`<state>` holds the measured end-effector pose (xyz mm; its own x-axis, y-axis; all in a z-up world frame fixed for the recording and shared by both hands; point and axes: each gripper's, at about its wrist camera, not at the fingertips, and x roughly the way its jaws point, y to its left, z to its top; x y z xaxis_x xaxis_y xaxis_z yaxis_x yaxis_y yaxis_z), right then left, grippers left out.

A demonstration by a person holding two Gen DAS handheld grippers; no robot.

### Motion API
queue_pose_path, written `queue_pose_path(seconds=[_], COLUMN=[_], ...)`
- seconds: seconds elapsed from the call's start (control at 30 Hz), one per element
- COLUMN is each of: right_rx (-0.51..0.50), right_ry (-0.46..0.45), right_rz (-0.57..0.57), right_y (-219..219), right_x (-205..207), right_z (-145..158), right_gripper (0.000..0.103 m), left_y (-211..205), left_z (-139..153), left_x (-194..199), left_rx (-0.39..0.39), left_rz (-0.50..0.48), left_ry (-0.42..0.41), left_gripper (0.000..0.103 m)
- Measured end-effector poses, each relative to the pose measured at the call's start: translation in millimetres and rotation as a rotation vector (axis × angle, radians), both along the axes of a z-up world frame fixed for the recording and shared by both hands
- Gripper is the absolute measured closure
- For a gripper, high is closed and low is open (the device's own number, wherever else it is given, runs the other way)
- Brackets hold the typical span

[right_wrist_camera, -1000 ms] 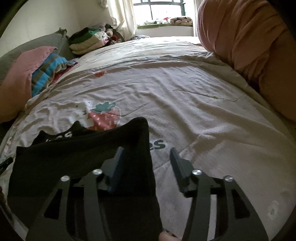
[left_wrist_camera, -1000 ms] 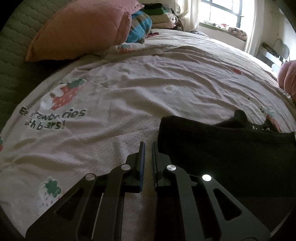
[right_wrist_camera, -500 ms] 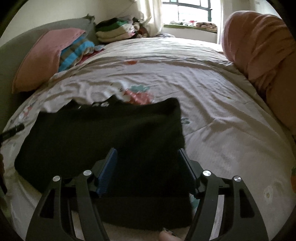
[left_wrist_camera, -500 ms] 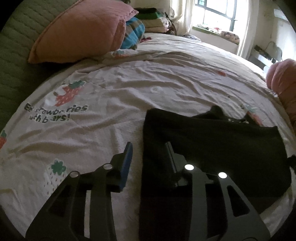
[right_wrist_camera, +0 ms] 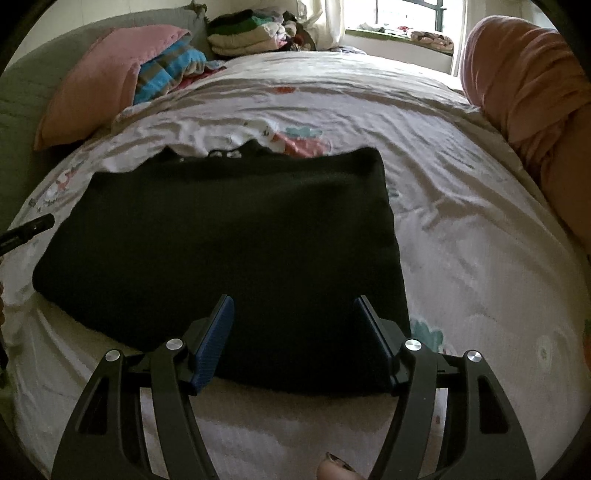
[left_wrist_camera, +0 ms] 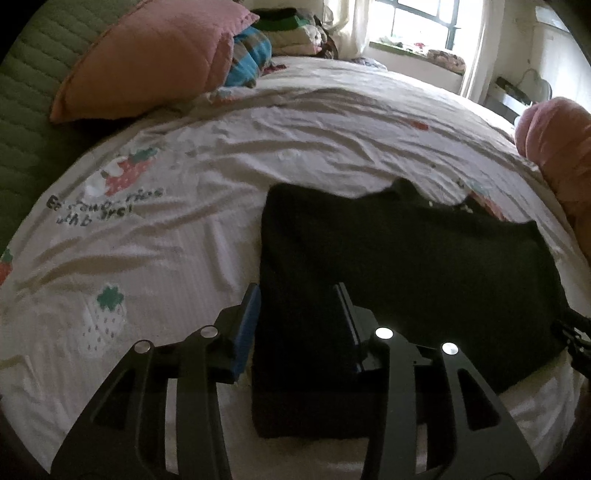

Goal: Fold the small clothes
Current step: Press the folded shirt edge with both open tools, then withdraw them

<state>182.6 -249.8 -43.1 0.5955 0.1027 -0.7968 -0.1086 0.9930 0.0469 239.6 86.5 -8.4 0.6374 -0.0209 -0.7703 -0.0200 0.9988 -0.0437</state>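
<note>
Fabric, a dark folded garment, lies flat on the strawberry-print bedsheet, near its front edge. The left gripper hovers at the garment's left edge, jaws partly apart and opening, clamping nothing. The right gripper stands wide over the right corner (pads clear of cloth); pink pillow behind.

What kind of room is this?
Most likely a bedroom: a black garment lies on a bed with a strawberry-print sheet, a pink pillow sits at its head, and folded clothes are stacked near the window.
</note>
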Motion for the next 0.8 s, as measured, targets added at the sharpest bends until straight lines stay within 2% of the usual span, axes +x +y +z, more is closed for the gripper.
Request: queue_pose_path(seconds=[0.13, 0.27, 0.53, 0.67, 0.77, 0.8], right_rx=[-0.010, -0.018, -0.026, -0.026, -0.024, -0.028], right_ry=[0.025, 0.035, 0.046, 0.048, 0.049, 0.048], right_rz=[0.000, 0.006, 0.009, 0.012, 0.013, 0.015], right_y=[-1, 0, -1, -2, -2, -2], right_x=[-7, -13, -19, -24, -25, -26], right_z=[-5, -9, -14, -15, -15, -15], right_gripper=[0.037, 0.036, 0.036, 0.036, 0.036, 0.036], left_y=[-7, -15, -7, -8, -8, -7], left_z=[-12, -26, -34, -34, -35, -35], left_x=[-7, -12, -24, -28, -30, -31], left_rx=[-0.012, 0.017, -0.027, -0.024, -0.023, -0.023], left_rz=[-0.018, -0.034, -0.012, -0.006, -0.001, 0.003], left_ry=[0.048, 0.093, 0.115, 0.114, 0.116, 0.117], left_gripper=[0.070, 0.070, 0.069, 0.068, 0.065, 0.061])
